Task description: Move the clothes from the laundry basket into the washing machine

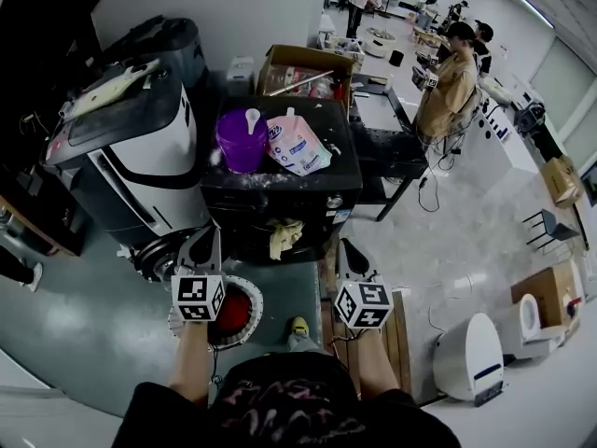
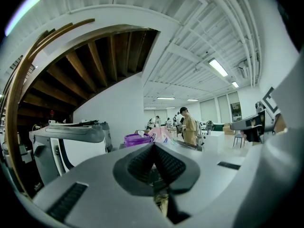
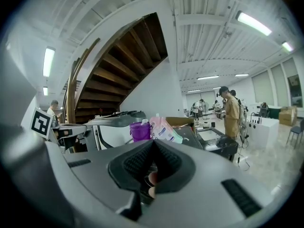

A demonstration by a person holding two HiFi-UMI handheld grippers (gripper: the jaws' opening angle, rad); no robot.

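Note:
The black washing machine (image 1: 341,192) stands right in front of me. A pale yellow cloth (image 1: 284,237) hangs out of its front opening. Down by my feet sits the white round laundry basket (image 1: 254,299) holding a red garment (image 1: 235,312). My left gripper (image 1: 208,238) is level above the basket, jaws shut and empty. My right gripper (image 1: 344,247) is to the right of the hanging cloth, also shut with nothing in it. In the left gripper view the left gripper's (image 2: 153,148) ribbed pads meet. The right gripper (image 3: 153,145) looks the same in its own view.
A purple cup (image 1: 242,140) and a pink detergent pouch (image 1: 297,145) stand on the machine's top. A grey and white appliance (image 1: 131,147) is at the left, a cardboard box (image 1: 308,71) behind. A wooden pallet (image 1: 396,334) lies at my right. People work at tables at the far right.

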